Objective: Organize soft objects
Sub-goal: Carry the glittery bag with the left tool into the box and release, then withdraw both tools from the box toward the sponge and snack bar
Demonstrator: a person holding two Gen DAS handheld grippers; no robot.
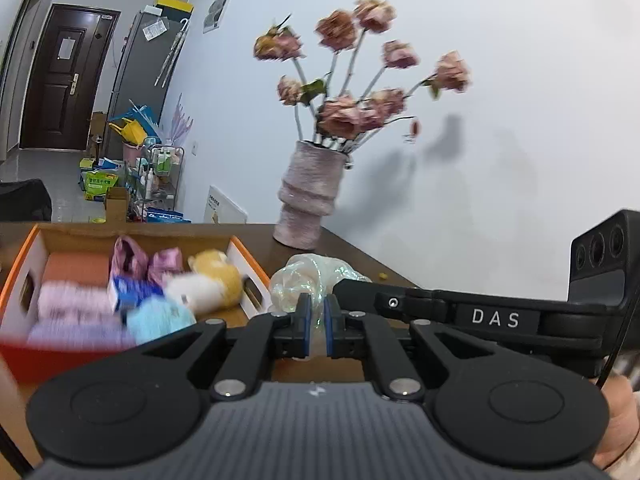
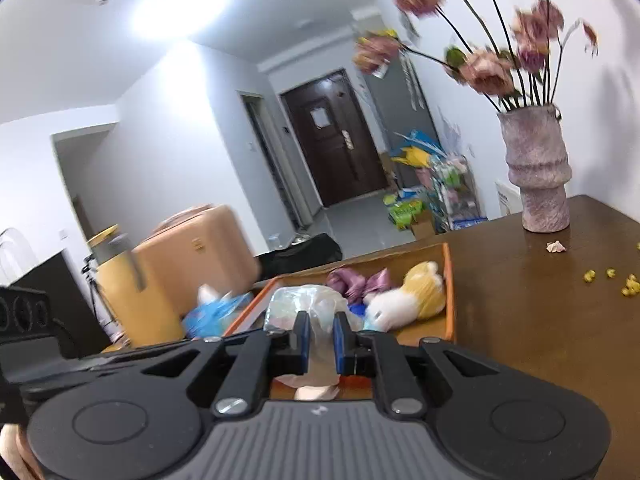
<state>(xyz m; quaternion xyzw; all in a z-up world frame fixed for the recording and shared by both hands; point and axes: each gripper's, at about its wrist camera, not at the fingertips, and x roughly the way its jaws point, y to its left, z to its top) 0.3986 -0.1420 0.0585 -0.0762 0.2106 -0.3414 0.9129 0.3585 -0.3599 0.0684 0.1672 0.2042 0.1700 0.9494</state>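
We read "DAS" on the right gripper, seen from the left wrist camera; no other writing is legible. A brown wooden table stands against a white wall, with a dark door down the hallway. On the table a pink ribbed vase holds faded roses. An orange-rimmed cardboard box contains a yellow-and-white plush, purple bows, folded towels and a light-blue fluffy piece. Both the left gripper and right gripper pinch a crinkled clear plastic bag, held beside the box.
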